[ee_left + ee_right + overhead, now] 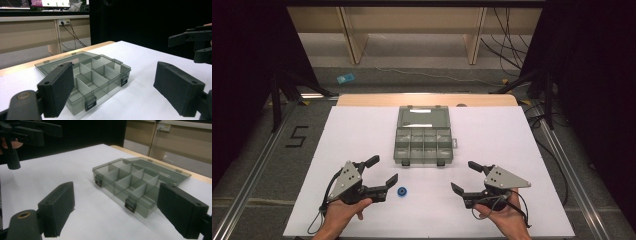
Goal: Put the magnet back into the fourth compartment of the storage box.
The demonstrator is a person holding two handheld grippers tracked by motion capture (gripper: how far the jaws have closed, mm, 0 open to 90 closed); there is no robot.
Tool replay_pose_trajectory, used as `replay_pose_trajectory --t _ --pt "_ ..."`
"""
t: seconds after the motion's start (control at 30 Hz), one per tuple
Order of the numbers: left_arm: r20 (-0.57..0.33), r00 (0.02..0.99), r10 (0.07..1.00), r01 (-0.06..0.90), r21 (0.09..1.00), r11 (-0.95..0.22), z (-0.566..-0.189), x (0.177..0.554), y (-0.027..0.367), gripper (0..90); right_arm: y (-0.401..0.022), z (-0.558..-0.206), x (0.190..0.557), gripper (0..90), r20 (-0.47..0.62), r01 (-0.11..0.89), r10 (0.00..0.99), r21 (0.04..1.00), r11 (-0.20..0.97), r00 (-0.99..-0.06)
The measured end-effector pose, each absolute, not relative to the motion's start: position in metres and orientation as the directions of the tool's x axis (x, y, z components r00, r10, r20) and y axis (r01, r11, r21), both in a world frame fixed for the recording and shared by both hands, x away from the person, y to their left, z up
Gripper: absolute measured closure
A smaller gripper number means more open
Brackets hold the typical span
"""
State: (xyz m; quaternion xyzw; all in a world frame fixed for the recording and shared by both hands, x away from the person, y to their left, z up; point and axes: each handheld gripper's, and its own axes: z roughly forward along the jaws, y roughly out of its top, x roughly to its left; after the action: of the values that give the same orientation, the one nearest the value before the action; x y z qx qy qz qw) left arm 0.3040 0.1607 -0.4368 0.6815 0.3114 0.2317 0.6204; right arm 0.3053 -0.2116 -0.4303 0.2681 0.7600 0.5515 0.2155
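A grey see-through compartment box [424, 145] lies open at the middle of the white table [512, 150], lid folded back and latches toward me; its compartments look empty. A small blue ring-shaped piece [402, 192] lies on the table in front of the box, just right of my left gripper [383, 170]. That gripper is open, nothing between its pads. My right gripper [463, 176] stands open too, empty, at the front right. In the left gripper view the box [85, 75] sits ahead between the wide jaws. The box [140, 182] also lies ahead in the right gripper view.
The other gripper [192, 42] shows at the far right of the left gripper view, and likewise the left one [25, 132] at the top left of the right gripper view. A wooden strip [427, 100] edges the table's far side. Cables and black stands flank it.
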Motion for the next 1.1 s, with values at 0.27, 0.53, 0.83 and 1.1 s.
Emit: replay_pose_trajectory --t 0.27,0.53,0.83,1.1 --pt "-0.067 0.698 0.713 0.135 0.990 -0.039 -0.437 0.304 0.161 15.9 -0.198 -0.427 0.310 16.5 -0.075 0.162 0.597 0.929 0.334 -0.799" --pt "-0.068 0.698 0.713 0.136 0.990 -0.039 -0.437 0.304 0.160 15.9 -0.182 -0.424 0.319 16.9 -0.072 0.186 0.527 0.888 0.420 -0.847" --pt "-0.069 0.693 0.718 0.134 0.990 -0.035 -0.437 0.304 0.162 15.9 -0.148 -0.427 0.337 20.6 -0.060 0.207 0.443 0.822 0.530 -0.894" --pt "-0.070 0.686 0.724 0.133 0.991 -0.030 -0.436 0.305 0.163 15.9 -0.127 -0.431 0.349 22.5 -0.032 0.217 0.389 0.785 0.580 -0.921"
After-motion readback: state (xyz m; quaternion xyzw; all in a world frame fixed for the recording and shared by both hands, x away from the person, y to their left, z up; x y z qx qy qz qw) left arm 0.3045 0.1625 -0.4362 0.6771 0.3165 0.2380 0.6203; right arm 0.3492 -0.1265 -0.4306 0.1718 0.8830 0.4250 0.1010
